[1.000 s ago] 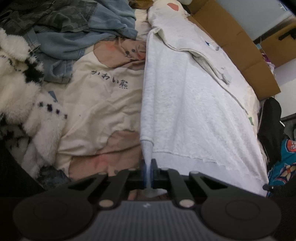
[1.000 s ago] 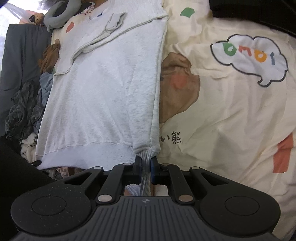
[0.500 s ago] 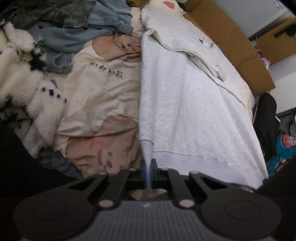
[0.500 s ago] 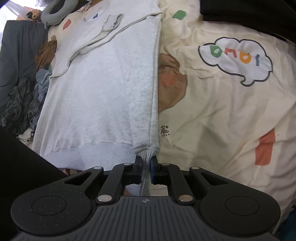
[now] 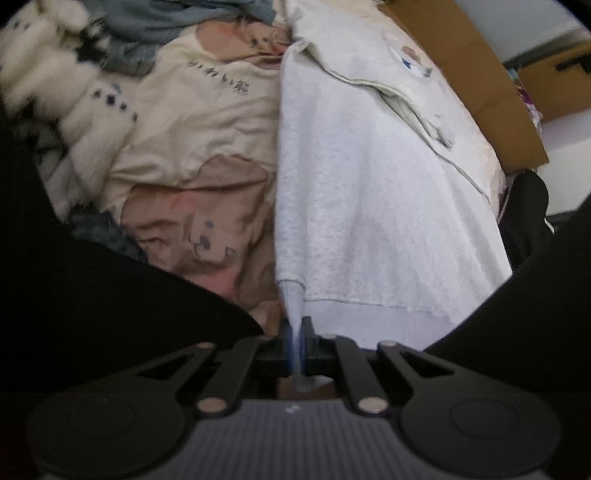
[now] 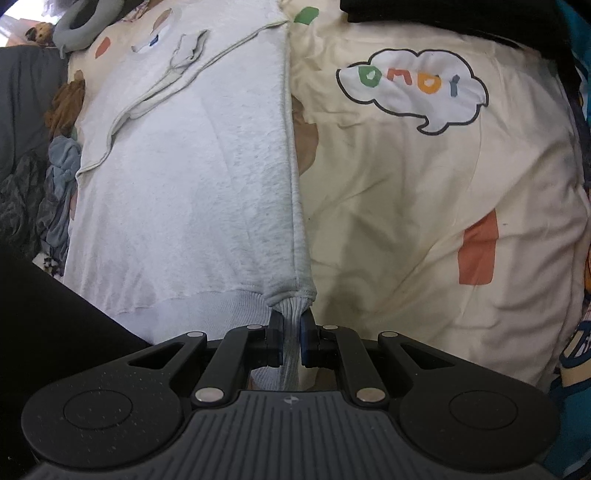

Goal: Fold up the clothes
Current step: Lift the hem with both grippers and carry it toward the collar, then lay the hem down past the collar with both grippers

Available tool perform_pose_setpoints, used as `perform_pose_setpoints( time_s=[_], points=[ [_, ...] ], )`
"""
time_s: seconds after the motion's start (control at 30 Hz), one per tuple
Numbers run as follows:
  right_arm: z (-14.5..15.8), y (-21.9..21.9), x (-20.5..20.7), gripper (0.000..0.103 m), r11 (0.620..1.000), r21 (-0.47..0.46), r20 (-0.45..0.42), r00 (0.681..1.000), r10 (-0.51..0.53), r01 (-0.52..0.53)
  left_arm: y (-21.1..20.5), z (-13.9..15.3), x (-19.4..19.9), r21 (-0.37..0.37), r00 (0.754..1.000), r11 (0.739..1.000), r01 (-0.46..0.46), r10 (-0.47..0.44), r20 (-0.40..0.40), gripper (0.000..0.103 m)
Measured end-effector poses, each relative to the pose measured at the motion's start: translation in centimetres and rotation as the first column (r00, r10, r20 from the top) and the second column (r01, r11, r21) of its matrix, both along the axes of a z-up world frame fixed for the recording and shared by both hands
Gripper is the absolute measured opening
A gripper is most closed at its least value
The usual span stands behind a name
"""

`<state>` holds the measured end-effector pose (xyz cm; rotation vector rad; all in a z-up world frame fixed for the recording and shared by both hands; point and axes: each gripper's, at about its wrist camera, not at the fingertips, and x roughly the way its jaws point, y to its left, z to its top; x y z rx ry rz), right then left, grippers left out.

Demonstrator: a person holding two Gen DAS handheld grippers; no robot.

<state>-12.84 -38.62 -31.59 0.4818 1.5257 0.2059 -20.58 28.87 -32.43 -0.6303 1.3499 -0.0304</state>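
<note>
A light grey sweatshirt (image 5: 369, 177) lies stretched lengthwise on a cream printed bed cover (image 5: 192, 122), a sleeve folded across its far half. My left gripper (image 5: 295, 328) is shut on the ribbed hem at the garment's left corner. In the right wrist view the same sweatshirt (image 6: 192, 177) runs up the left half, and my right gripper (image 6: 291, 323) is shut on the ribbed hem at the right corner. The hem band (image 6: 207, 314) hangs taut between the two corners. The collar end lies far away near the top.
A heap of blue, camouflage and fluffy white clothes (image 5: 74, 66) sits left of the sweatshirt. Cardboard boxes (image 5: 480, 74) stand beyond the bed at the right. A dark garment (image 6: 443, 18) lies at the cover's far edge, and a grey neck pillow (image 6: 85, 22) near the collar.
Both grippers have drawn the hem back toward the near edge of the bed, and the sweatshirt has slid with them. A dark shape now fills more of the near corners.
</note>
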Motion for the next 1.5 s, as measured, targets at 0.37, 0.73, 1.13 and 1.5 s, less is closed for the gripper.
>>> perform_pose_setpoints(
  time_s=[0.37,0.73,1.13,1.5],
  points=[
    [4.6,0.2,4.4,0.006,0.998,0.043,0.132,0.989,-0.060,0.055,1.3,5.7,5.6,-0.046,0.986,0.997,-0.054,0.061,0.158,0.003],
    [9.3,0.7,9.8,0.006,0.994,0.075,0.252,0.963,-0.098,0.082,1.1,11.1,11.3,-0.054,0.944,0.998,-0.028,0.044,0.326,0.003],
    [15.6,1.7,14.0,0.006,0.999,0.037,0.385,0.922,-0.047,0.035,1.0,16.1,15.7,-0.055,0.900,0.998,-0.005,0.028,0.436,0.003],
    [16.8,2.2,19.1,0.007,0.998,0.059,0.426,0.905,-0.022,-0.004,0.2,19.3,21.0,0.001,0.886,1.000,-0.016,0.014,0.464,0.003]
  ],
)
